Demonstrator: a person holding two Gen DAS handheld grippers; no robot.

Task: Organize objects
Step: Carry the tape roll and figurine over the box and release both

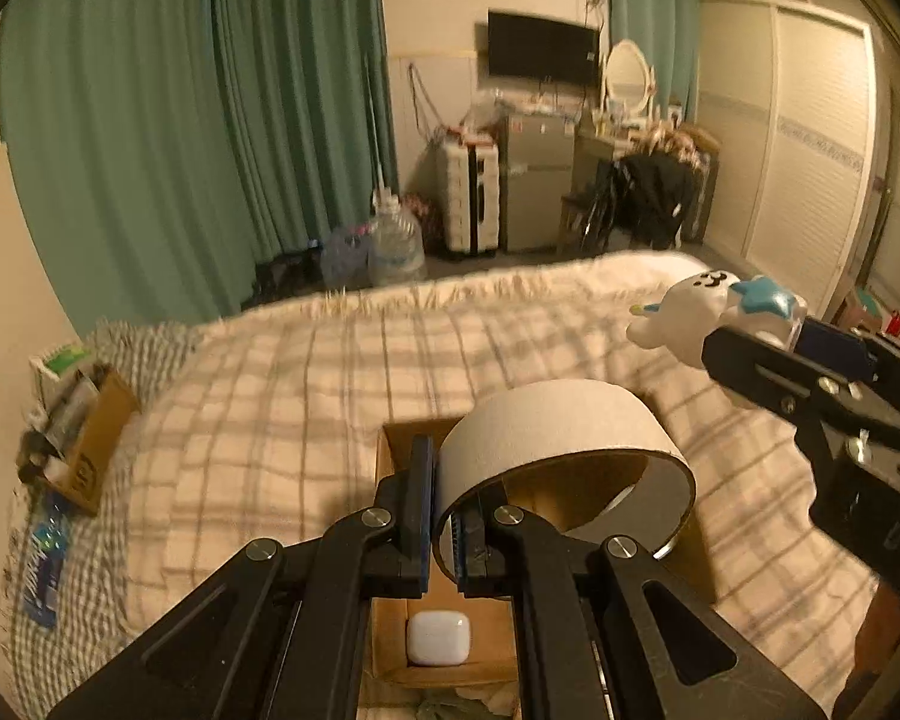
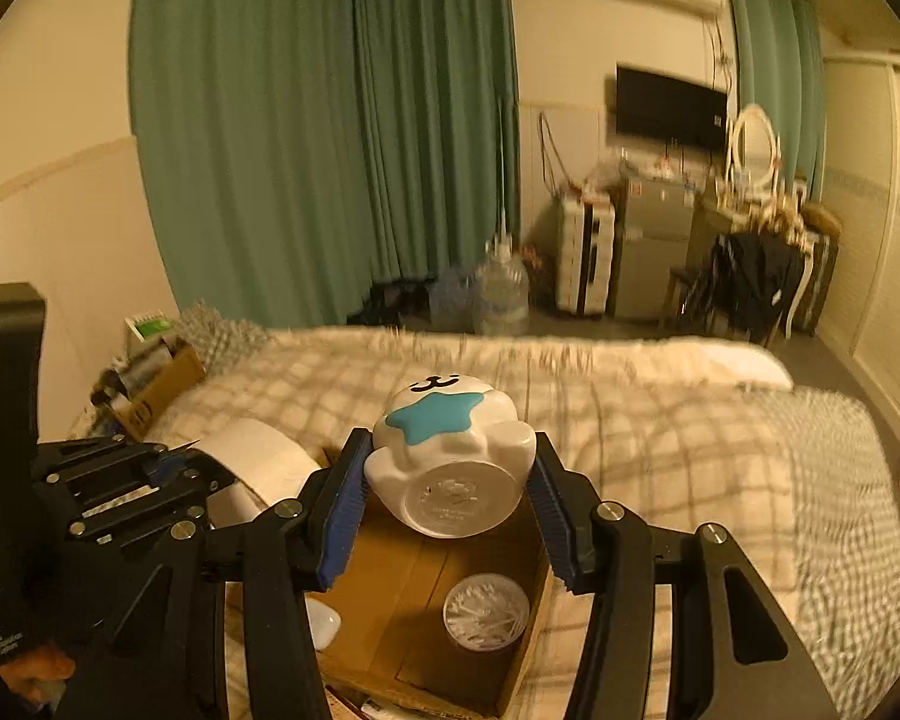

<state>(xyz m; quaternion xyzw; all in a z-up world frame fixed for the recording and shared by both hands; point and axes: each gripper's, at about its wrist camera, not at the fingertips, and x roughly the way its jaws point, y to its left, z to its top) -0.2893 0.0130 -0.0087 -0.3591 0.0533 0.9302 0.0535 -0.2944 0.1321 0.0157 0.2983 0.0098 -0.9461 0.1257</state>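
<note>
**Tape roll and figurine held above the box on the bed**

Green curtains [image 2: 330, 138] hang behind a bed [image 2: 660, 420] covered with a pale checked blanket, and an open cardboard box [image 2: 414, 594] sits on that blanket near the bed's near edge.

Left gripper [image 1: 447, 531]: its jaws are pressed onto the wall of a wide roll of tape [image 1: 564, 450], one inside the ring and one outside, and the roll hangs tilted above the box. Below the jaws a small white earbud case [image 1: 438, 638] lies on the box floor.

Right gripper [image 2: 447, 507]: its jaws pinch a white animal figurine [image 2: 450, 456] with a blue star on its body. The figurine is tipped so that its round silver base faces the camera, and it is held over the box. A round clear-lidded container [image 2: 487, 613] rests in the box's near right corner.

At the bed's far left corner stands a second cardboard box [image 1: 90, 438] stuffed with small items, with a blue-labelled bottle [image 1: 45, 564] lying just beside it.
</note>
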